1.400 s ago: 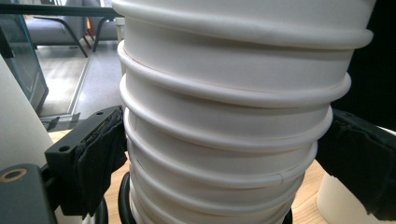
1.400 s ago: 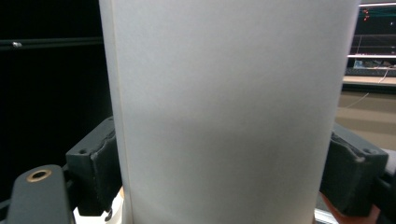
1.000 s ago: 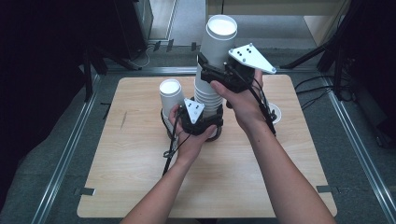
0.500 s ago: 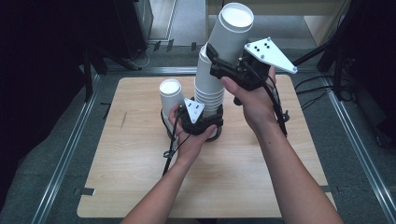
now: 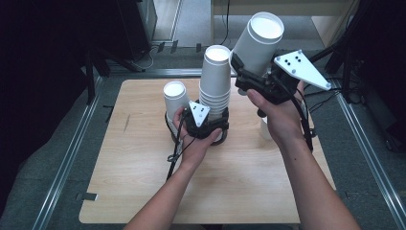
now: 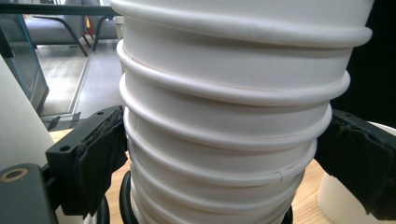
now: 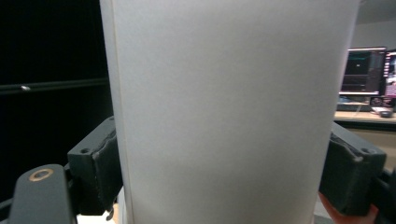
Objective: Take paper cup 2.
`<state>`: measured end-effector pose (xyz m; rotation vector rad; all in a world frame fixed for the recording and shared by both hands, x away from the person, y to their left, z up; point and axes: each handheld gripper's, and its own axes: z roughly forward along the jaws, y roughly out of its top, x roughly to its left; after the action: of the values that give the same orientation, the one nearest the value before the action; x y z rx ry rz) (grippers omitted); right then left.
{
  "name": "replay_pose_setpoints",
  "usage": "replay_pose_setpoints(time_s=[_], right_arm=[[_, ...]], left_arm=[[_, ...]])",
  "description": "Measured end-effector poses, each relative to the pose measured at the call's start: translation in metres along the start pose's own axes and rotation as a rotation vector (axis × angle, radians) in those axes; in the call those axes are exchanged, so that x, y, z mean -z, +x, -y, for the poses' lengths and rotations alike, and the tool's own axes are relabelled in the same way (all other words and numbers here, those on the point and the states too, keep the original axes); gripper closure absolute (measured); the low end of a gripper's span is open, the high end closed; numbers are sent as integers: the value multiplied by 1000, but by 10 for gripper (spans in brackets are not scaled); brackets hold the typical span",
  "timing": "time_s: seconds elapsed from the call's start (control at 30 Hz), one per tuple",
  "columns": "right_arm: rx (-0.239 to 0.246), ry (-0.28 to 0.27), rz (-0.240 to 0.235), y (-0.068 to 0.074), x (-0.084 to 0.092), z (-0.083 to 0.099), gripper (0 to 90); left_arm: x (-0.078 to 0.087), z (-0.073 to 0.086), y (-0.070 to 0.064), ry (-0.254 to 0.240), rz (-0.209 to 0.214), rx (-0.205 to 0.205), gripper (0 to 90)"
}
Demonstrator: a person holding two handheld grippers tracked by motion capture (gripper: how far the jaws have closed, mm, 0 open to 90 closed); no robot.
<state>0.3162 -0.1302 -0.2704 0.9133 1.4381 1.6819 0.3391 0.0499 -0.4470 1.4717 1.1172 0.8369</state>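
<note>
A tall stack of upturned white paper cups (image 5: 215, 76) stands at the middle of the wooden table (image 5: 143, 182). My left gripper (image 5: 206, 125) is shut on the stack's lower part; in the left gripper view its pads (image 6: 100, 154) press both sides of the ringed stack (image 6: 224, 116). Up and to the right of the stack's top, my right gripper (image 5: 244, 79) is shut on a single white cup (image 5: 258, 43), held tilted in the air. In the right gripper view that cup (image 7: 224, 107) sits between the pads (image 7: 100, 158).
One upturned cup (image 5: 174, 98) stands just left of the stack, close to my left hand. Another white cup (image 5: 265, 129) stands on the table to the right, partly behind my right hand. Metal rails border the table, with dark stands and cables beyond.
My right gripper has carried the single cup up off the stack's top and to the right. The left gripper and the stack have stayed put.
</note>
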Motion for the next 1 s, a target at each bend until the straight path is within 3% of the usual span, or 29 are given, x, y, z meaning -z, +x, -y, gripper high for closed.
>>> replay_pose_setpoints(time_s=[0.4, 0.77, 1.0], right_arm=[[30, 31, 43, -13, 27, 24, 149], [30, 82, 70, -24, 47, 63, 149], [37, 117, 63, -26, 59, 88, 147]], left_arm=[[10, 1, 0, 13, 40, 8, 19], [33, 13, -7, 24, 108, -33, 0], [46, 19, -3, 41, 137, -23, 0]])
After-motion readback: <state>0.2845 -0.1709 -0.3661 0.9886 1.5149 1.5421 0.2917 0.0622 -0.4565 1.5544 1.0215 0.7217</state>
